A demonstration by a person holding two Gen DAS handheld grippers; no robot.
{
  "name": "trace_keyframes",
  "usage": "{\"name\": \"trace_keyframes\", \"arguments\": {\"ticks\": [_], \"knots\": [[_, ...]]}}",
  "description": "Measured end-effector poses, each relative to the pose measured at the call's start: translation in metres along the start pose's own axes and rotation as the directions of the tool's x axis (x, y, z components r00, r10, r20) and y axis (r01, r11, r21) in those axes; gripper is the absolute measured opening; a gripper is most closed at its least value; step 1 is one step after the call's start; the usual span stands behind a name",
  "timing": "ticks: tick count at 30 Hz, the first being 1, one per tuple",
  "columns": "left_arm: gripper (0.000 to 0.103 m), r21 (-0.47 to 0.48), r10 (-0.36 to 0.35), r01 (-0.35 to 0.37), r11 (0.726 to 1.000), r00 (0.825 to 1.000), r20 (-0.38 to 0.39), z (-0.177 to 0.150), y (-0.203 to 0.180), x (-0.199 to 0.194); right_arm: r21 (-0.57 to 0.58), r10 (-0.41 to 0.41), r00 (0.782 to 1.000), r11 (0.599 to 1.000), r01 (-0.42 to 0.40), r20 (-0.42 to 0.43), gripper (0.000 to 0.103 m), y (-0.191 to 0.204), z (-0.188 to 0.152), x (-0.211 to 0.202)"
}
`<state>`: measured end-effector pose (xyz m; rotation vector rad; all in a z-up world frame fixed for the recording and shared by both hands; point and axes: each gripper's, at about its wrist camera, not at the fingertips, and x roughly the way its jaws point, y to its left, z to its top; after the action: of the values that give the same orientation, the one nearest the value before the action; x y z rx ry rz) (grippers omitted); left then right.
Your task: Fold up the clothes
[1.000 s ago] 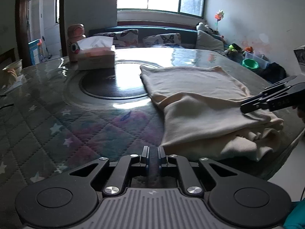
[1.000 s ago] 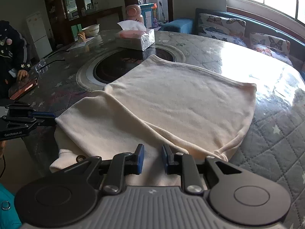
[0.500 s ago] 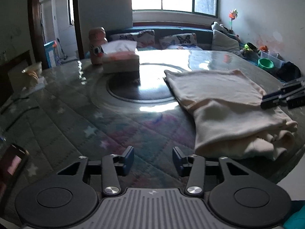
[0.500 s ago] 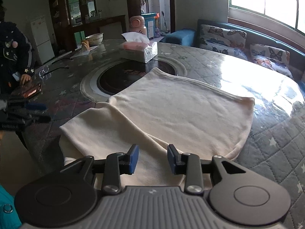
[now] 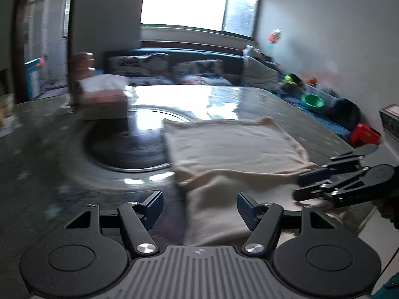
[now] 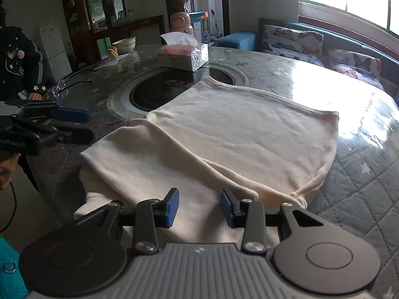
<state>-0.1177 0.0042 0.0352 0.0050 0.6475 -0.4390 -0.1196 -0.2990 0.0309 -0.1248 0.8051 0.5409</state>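
A cream garment point(image 6: 224, 139) lies partly folded on the round table, one layer lapped over the near part; it also shows in the left wrist view point(image 5: 232, 149). My right gripper point(image 6: 199, 206) is open and empty, low over the garment's near edge. My left gripper point(image 5: 199, 209) is open and empty, over the garment's near left edge. The left gripper shows at the left of the right wrist view point(image 6: 62, 122). The right gripper shows at the right of the left wrist view point(image 5: 321, 184).
A tissue box point(image 6: 184, 54) and a pink bottle point(image 6: 180, 22) stand at the far side by the dark inset hob point(image 6: 169, 87). The quilted table cover point(image 6: 361, 174) runs to the right. A seated person point(image 6: 17, 59) is at the left. A sofa point(image 5: 174, 64) stands under the window.
Both grippers have opened wider. The left gripper has swung right toward the garment, with blur. The right gripper has drawn back slightly over the near edge.
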Motion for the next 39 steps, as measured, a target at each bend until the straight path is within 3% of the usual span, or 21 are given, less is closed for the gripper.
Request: {"name": "trace_keyframes", "arguments": {"ticks": [11,16,21,27,30,33,39], "knots": [[0.063,-0.016,-0.144,0.144,0.989,0.989,-0.025,0.02,-0.023,0.045,0.018,-0.003,1.0,1.0,0.003,0.022,0.038,-0.005,0.003,-0.003],[0.055,-0.068,-0.073,0.067,0.995,0.993,-0.093,0.009,-0.005,0.052,0.015,0.01,1.0,1.0,-0.011,0.014,0.043,-0.005,-0.001,0.001],[0.056,-0.087,0.002,-0.012,0.996,0.994,-0.113,0.0,0.009,0.036,0.01,0.02,1.0,1.0,-0.021,0.015,0.043,-0.006,-0.001,0.001],[0.056,-0.075,-0.07,0.067,0.995,0.997,-0.04,0.019,-0.006,0.035,0.009,0.001,0.998,1.0,-0.002,0.063,0.043,-0.004,0.004,-0.007],[0.058,-0.049,-0.092,0.09,0.995,0.995,-0.049,0.024,-0.014,0.051,-0.001,-0.015,0.999,1.0,0.015,0.046,0.043,-0.005,0.004,0.0],[0.059,-0.03,-0.078,0.076,0.997,0.994,-0.076,0.019,-0.011,0.065,0.0,-0.029,0.999,1.0,0.029,0.023,0.042,-0.008,0.0,0.002],[0.063,0.018,-0.082,0.083,0.996,0.994,-0.068,0.018,-0.015,0.053,-0.002,-0.011,1.0,1.0,0.011,0.029,0.042,-0.007,-0.002,-0.007]]}}
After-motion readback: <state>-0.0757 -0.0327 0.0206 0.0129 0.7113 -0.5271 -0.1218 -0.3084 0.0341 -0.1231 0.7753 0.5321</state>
